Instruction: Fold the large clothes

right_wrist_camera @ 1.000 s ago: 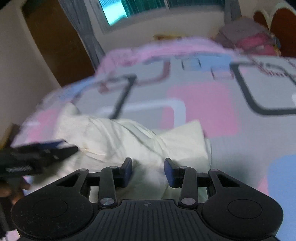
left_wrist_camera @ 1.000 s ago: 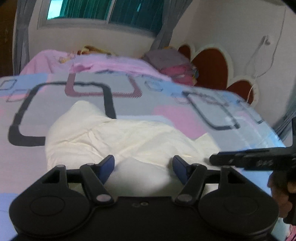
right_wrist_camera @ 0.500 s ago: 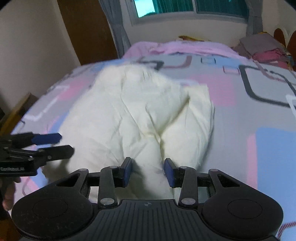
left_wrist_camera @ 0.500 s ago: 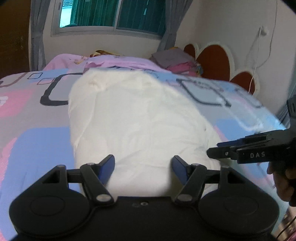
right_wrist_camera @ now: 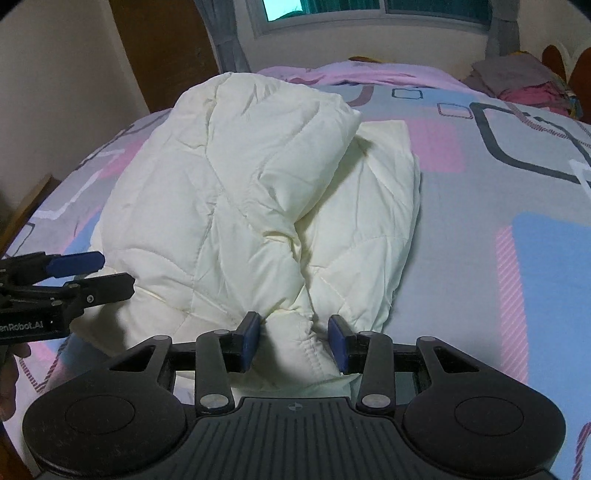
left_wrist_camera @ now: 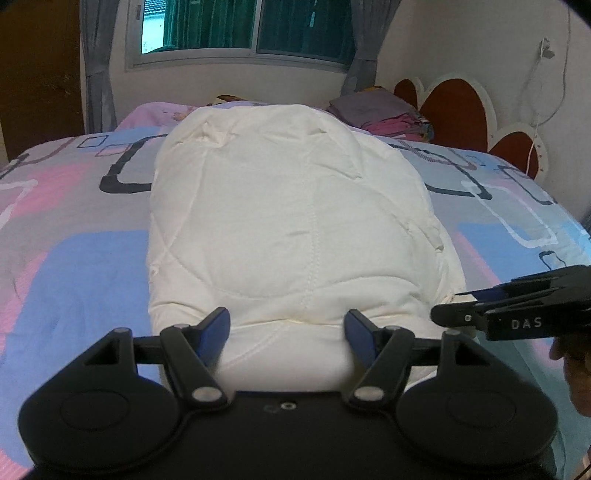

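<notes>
While the cream quilted coat (left_wrist_camera: 291, 229) is lying puffed up on the patterned bedspread (left_wrist_camera: 70, 258), the left gripper (left_wrist_camera: 288, 334) is standing with its blue pads (left_wrist_camera: 214, 334) set wide, straddling the near hem. Padded cloth is filling the gap between them, but whether the pads are pressing it or only flanking it cannot be told. The right gripper (right_wrist_camera: 295, 343) is sitting narrower, its pads (right_wrist_camera: 248, 341) on either side of a bunched fold of the coat's near edge, the cloth running up between them; a firm pinch is not certain. Each gripper is showing in the other's view, at the coat's near corners. The coat's long axis is running away from both cameras toward the window (left_wrist_camera: 243, 29), with one side folded over onto the body in the right view.
</notes>
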### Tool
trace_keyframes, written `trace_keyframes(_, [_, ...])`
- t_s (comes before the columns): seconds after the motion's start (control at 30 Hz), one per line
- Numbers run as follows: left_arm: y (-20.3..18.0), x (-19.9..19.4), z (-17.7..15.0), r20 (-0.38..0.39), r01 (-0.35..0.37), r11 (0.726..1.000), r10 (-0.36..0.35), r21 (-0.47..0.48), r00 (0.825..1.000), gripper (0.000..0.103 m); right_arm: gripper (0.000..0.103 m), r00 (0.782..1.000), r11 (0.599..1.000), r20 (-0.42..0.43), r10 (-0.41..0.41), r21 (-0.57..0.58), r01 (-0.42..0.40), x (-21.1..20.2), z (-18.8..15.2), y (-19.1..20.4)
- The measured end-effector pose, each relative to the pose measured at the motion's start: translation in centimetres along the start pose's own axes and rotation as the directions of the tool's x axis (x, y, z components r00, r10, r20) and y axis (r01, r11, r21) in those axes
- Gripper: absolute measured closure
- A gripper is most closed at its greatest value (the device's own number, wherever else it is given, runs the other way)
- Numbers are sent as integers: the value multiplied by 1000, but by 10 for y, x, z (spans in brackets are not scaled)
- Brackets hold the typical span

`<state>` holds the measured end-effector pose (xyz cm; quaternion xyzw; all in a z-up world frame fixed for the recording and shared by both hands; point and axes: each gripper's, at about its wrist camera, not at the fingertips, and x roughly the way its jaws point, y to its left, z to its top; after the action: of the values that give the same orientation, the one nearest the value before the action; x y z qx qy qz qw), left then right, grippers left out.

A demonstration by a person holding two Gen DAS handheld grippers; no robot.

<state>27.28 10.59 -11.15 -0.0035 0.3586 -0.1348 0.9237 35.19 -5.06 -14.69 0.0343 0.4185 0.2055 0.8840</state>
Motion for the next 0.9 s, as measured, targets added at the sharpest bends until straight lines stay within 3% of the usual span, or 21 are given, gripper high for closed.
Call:
trace_keyframes(0.07, [-7, -15, 6, -9, -35, 999, 35, -2, 999, 38, 63, 999, 1000, 39, 18, 9, -18, -24, -1, -2])
trace_keyframes(0.23, [-34, -76, 13, 110, -82, 997, 80, 14, 991, 32, 63, 986, 998, 158, 48, 21, -52, -91, -14, -5])
trace_keyframes(0.4, [-63, -117, 4, 167, -101, 994, 95, 27, 981, 12, 63, 977, 999, 209, 35, 22, -40, -142, -31, 1])
trace_keyframes(0.43, [-67, -125, 0, 179, -109, 994, 104, 21, 978, 11, 58, 977, 999, 212, 26, 27, -32, -150, -36, 2])
trace_keyframes(0.47, [-72, -133, -4, 191, -128, 992, 122, 15, 974, 9, 17, 977, 999, 215, 9, 36, -18, -157, -42, 2])
trace_keyframes(0.5, [-75, -142, -10, 198, -149, 989, 143, 12, 970, 7, 0, 972, 999, 236, -16, 50, 4, -165, -49, 3])
trace_keyframes(0.53, [-78, -149, -15, 192, -161, 987, 157, 6, 969, 7, 0, 962, 998, 271, -38, 58, 24, -174, -58, 4])
trace_keyframes(0.9, [-100, -203, -56, 183, -156, 988, 155, -7, 971, 5, 0, 958, 995, 274, -88, 67, 72, -231, -107, 27])
